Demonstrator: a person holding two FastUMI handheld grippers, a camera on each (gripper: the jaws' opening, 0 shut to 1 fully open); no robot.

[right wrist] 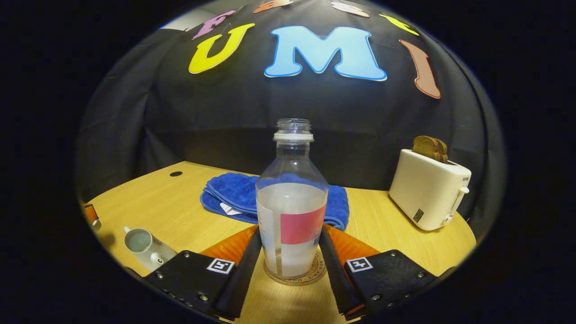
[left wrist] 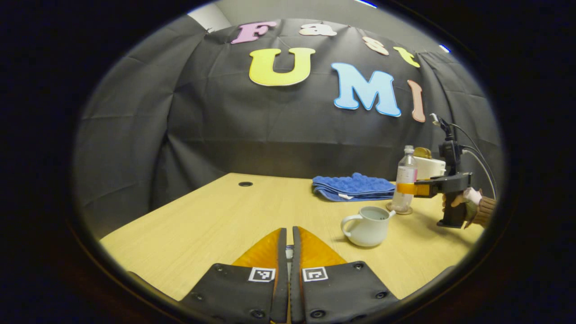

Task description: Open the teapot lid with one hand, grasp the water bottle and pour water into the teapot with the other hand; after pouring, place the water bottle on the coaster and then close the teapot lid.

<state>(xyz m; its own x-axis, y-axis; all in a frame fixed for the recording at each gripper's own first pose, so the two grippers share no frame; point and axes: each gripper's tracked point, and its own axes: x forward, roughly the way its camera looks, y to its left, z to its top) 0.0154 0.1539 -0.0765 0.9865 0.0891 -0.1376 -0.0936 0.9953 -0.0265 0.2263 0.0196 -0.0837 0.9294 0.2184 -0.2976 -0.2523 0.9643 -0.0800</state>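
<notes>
Water bottle [right wrist: 291,211] upright on coaster [right wrist: 315,274], teapot [left wrist: 368,226] lidless.
Right gripper [right wrist: 288,252] fingers flanking bottle, contact unclear; left gripper [left wrist: 288,249] nearly closed, something small between, unidentifiable.

The water bottle [right wrist: 292,202] is clear plastic, uncapped, upright, and roughly half full, with a white and pink label around its lower body. It stands on the coaster [right wrist: 294,278], a round, thin disc with lettering along its rim, lying flat on the wooden table. The teapot [left wrist: 368,225] is white, with a loop handle and a short spout. It stands upright, lid off, near and left of the bottle, with liquid visible inside.
</notes>
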